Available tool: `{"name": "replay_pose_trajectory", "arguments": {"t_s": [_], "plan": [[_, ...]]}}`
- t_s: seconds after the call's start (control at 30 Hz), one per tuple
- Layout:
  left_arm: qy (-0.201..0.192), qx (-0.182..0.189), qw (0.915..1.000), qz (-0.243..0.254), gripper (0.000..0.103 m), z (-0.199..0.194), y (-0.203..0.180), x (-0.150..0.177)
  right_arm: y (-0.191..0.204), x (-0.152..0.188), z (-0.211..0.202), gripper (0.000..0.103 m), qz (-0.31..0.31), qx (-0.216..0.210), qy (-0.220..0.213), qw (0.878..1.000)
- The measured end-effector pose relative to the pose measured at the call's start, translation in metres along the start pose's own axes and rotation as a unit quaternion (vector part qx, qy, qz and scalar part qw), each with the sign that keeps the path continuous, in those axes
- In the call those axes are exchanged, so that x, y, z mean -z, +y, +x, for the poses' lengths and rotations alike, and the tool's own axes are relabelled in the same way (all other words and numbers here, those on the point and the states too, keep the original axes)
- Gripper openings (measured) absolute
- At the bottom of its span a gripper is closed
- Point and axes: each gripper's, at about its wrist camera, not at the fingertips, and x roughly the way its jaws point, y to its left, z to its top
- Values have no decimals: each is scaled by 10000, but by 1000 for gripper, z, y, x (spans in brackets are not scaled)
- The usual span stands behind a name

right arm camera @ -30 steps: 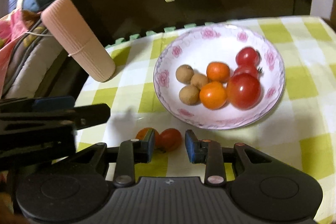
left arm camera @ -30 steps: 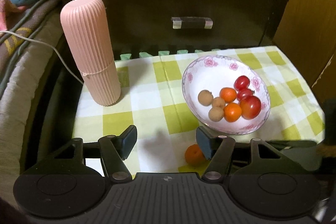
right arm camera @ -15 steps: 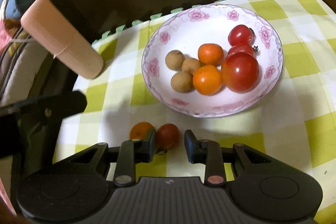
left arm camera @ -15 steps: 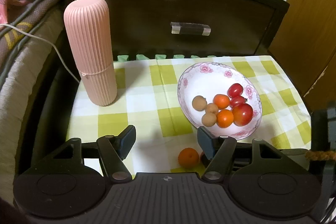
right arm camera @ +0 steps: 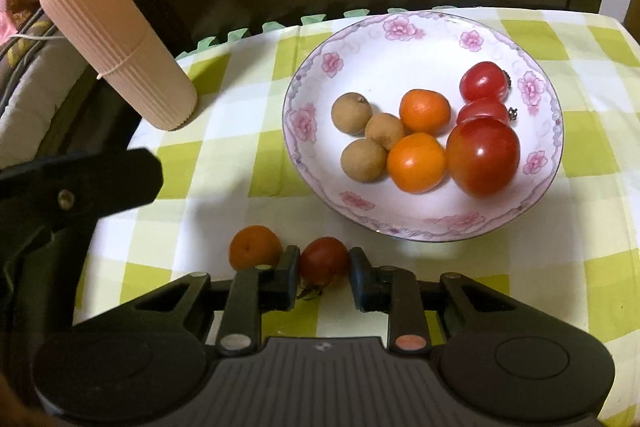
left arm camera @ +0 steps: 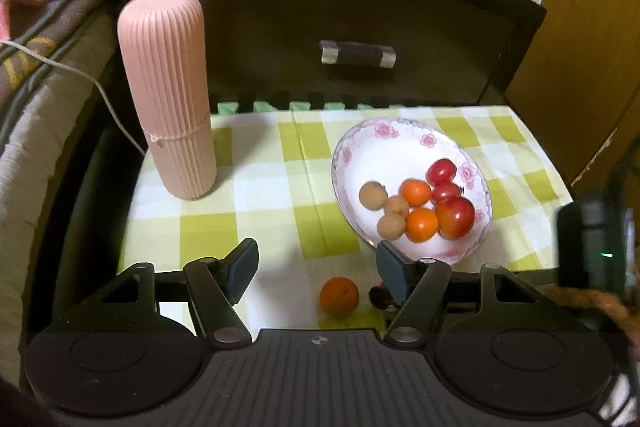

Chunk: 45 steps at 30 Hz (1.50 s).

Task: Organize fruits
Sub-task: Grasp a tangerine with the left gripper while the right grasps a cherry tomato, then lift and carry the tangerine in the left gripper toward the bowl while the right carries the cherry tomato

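Left gripper point(left arm camera: 316, 267): jaws spread wide, nothing between the pads; held low and level, pointing forward.
Left fingers point(left arm camera: 240, 269): blue pads, angled inward at the tips.
Right gripper point(right arm camera: 324, 273): jaws narrowed, a pad on each side of a small red fruit; contact cannot be told.
Right fingers point(right arm camera: 289, 267): dark pads, near parallel, low to the surface.
Relative pose: left gripper body visible at left edge of right wrist view.

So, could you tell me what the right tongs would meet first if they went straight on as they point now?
The small red tomato on the tablecloth already sits between the right tongs. Past it, the plate rim looks next, though depth is unclear.
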Motion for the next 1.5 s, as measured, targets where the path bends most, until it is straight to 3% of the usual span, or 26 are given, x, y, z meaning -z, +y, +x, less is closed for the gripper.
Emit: {"name": "replay_pose_trajectory", "arguments": {"t_s": [0.17, 0.33, 0.73, 0.8, 0.93, 1.5], "plan": [[394, 41, 9992, -66, 70, 17, 0, 8, -2, 10, -16, 24, -357, -10, -9, 9994], [748, -40, 9972, -8, 61, 41, -8, 16, -20, 25, -29, 24, -378, 70, 125, 9992], [953, -361, 9947, 124, 54, 83, -25, 24, -55, 35, -50, 24, -266, -135, 84, 9995], [882, -411, 9951, 187, 54, 85, -28, 22, -57, 34, -50, 24, -250, -158, 90, 9995], [870, -395, 9949, 320, 40, 84, -34, 23, -62, 33, -47, 24, -198, -170, 96, 9996], [1197, -92, 9921, 362, 39, 49, -41, 60, -66, 44, -44, 24, -484, 24, 324, 9983]]}}
